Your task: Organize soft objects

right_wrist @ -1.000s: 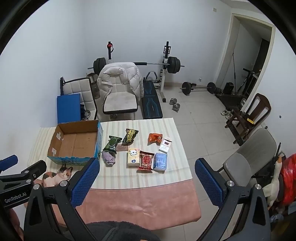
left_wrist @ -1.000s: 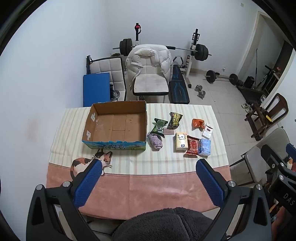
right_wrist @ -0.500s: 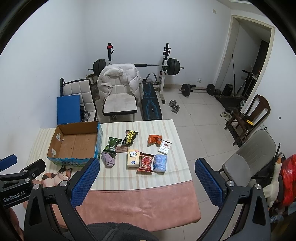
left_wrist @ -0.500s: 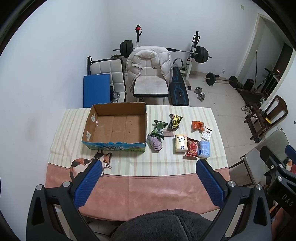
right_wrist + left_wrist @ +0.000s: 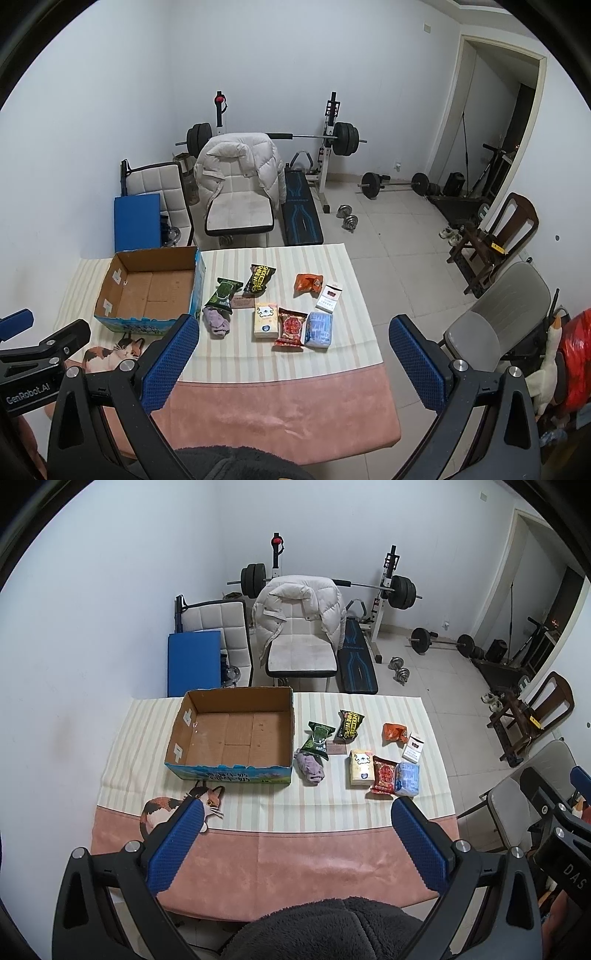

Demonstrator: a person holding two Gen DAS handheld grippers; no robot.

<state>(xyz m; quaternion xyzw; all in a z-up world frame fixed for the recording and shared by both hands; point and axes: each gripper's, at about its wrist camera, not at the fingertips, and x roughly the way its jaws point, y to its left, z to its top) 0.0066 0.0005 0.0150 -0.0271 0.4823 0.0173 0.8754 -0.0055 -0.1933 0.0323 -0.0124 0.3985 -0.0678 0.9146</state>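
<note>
We hold the left gripper (image 5: 295, 825) and right gripper (image 5: 291, 343) high over the table (image 5: 295, 853), fingers spread and empty, surveying. The purple cloth (image 5: 311, 770) lies just right of the cardboard box (image 5: 231, 771), which is empty; the snack packets (image 5: 384, 775) sit farther right of it.

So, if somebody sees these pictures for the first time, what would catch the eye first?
Probably the open cardboard box on the left part of the striped table, with nothing visible inside it. To its right lie colourful snack packets and a crumpled purple cloth. Behind the table, a white jacket hangs over a chair in front of a barbell rack.
</note>
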